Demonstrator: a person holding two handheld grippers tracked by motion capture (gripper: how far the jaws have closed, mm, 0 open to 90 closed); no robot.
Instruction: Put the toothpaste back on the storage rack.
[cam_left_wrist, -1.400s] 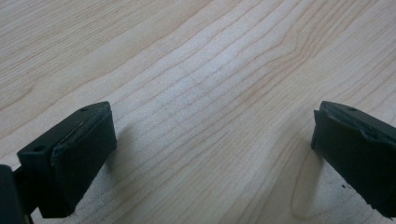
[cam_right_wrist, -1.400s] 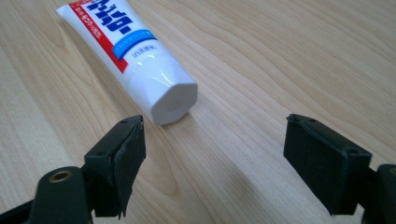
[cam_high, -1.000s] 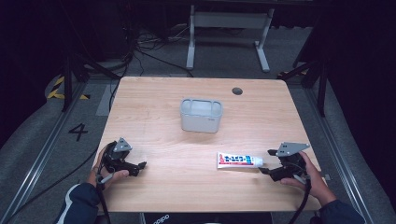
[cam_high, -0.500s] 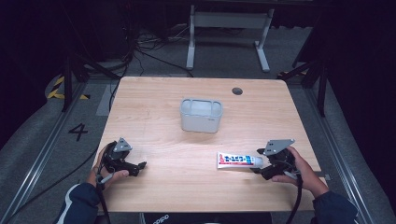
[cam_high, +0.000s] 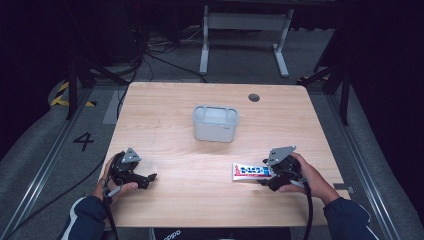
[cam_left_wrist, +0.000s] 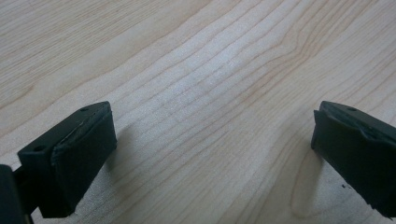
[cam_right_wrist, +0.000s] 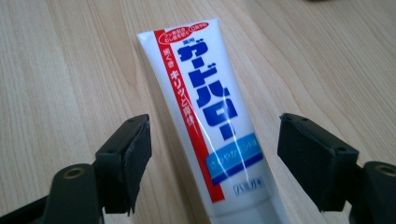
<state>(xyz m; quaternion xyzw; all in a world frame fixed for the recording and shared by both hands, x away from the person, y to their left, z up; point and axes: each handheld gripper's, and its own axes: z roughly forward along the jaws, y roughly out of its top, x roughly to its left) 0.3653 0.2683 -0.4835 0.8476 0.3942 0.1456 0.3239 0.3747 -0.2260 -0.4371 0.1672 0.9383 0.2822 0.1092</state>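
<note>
- We see the white toothpaste tube with red and blue lettering (cam_high: 252, 171) lying flat on the pale wooden surface (cam_high: 175, 105), near its front right.
- Our right gripper (cam_right_wrist: 212, 154) straddles the tube's cap end, jaws spread wide, touching nothing.
- Our left gripper (cam_left_wrist: 212, 154) rests at front left, jaws wide apart over bare wood.
- A grey rounded plastic container (cam_high: 215, 122) stands mid-surface.

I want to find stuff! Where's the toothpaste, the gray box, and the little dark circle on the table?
toothpaste tube (cam_right_wrist: 210, 116), right gripper view, on its blue lettering.
gray container (cam_high: 215, 123), high view, on its front wall.
dark round hole (cam_high: 254, 97), high view, on its middle.
</note>
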